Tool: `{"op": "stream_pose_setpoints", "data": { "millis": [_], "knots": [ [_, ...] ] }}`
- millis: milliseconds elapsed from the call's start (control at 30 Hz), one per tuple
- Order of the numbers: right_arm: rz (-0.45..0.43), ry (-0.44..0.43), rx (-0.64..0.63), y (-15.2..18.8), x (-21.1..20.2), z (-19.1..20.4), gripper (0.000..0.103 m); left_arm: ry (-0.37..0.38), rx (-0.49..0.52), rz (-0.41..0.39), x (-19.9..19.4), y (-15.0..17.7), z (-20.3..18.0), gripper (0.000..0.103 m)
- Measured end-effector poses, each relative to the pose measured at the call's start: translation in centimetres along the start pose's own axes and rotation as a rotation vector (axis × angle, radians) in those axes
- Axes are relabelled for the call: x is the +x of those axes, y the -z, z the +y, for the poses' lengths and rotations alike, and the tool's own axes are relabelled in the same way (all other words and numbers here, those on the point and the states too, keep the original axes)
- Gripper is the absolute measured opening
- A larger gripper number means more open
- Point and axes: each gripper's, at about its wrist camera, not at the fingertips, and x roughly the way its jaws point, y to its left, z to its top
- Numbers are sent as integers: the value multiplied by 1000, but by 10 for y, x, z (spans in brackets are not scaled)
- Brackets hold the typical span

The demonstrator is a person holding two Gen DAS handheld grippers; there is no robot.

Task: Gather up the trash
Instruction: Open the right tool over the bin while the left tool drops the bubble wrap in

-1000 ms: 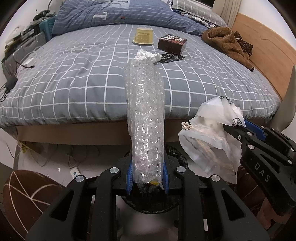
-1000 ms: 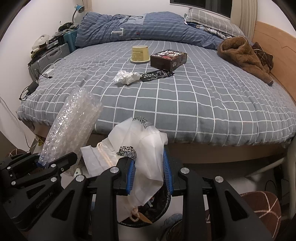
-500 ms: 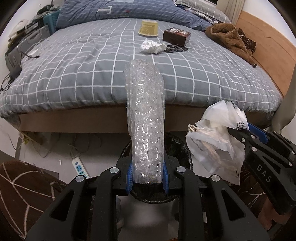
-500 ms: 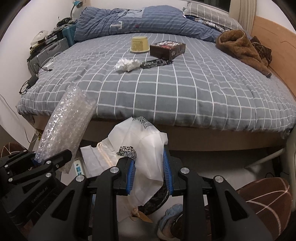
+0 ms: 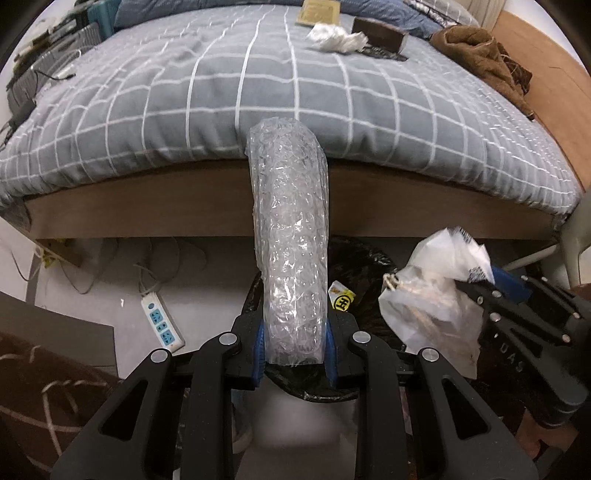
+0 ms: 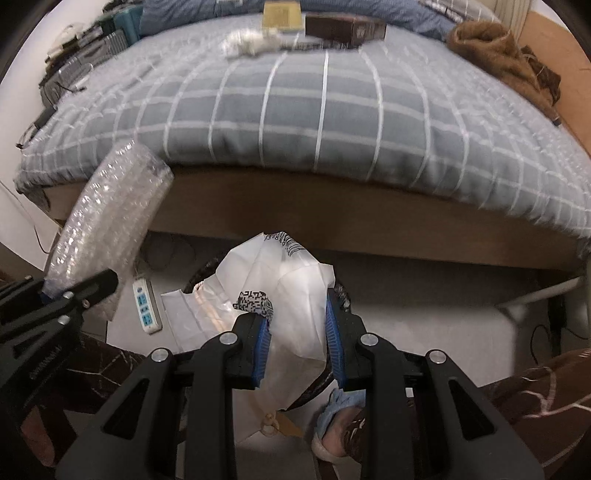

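While left gripper (image 5: 295, 343) clamps bubble wrap (image 5: 290, 236), right gripper (image 6: 297, 347) pinches white bag (image 6: 291, 295)

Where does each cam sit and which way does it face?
Left wrist: on the left hand-held gripper, facing the bed over the bin; its fingers clamp bubble wrap.
Right wrist: on the right hand-held gripper, same heading; fingers clamp a white bag; a foot shows.
Shared: bed, power strip, each other's gripper.

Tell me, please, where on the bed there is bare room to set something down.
The near half of the grey checked duvet is bare, from the bed's front edge up to the crumpled tissue. The far end is crowded: tissue, dark box, yellow cup, and brown garment at the right.
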Motion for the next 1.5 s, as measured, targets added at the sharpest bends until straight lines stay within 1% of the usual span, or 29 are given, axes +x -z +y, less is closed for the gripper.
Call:
{"op": "stream_pose_setpoints", "data": {
  "millis": [100,200,333,400,467,500,567,600,667,700,767,867,967,1167,1333,1400,1467,1500],
  "knots": [
    [29,-8,-5,-3,12,6,26,-10,-16,18,9,-1,9,24],
    [38,-18,-21,-9,18,16,26,-24,-39,24,11,-2,21,24],
    [43,-27,-41,-14,24,28,30,-46,-74,32,14,-1,37,24],
    [38,-31,-50,-15,23,32,34,-53,-82,36,15,1,43,24],
    [20,-30,-56,-17,20,34,47,-53,-87,41,17,3,47,24],
    [12,-31,-57,-18,18,35,50,-54,-88,43,18,4,47,24],
    [-2,-25,-63,-19,15,33,61,-49,-85,49,23,4,46,24],
    [-4,-20,-60,-19,14,30,62,-45,-81,51,25,3,44,24],
    [-10,-7,-45,-20,11,21,70,-33,-62,54,29,3,37,24],
    [-14,0,-35,-18,9,15,72,-26,-47,55,31,3,31,24],
    [-27,25,-8,-15,5,1,83,-14,-26,61,34,1,23,24],
    [-45,58,16,-11,0,-11,89,6,6,64,37,0,8,24],
    [-65,99,46,-7,-7,-36,93,22,30,63,35,-2,-9,24],
    [-85,128,124,0,-19,-70,93,47,84,66,35,-4,-40,24],
    [-89,139,160,3,-17,-84,93,66,126,69,38,-3,-61,24],
    [-87,139,165,4,-17,-88,93,70,135,55,36,-2,-67,24],
    [-86,139,164,4,-18,-89,93,66,135,46,37,-2,-68,29],
    [-87,138,164,4,-18,-88,93,64,132,45,37,-1,-68,34]
  ]
}}
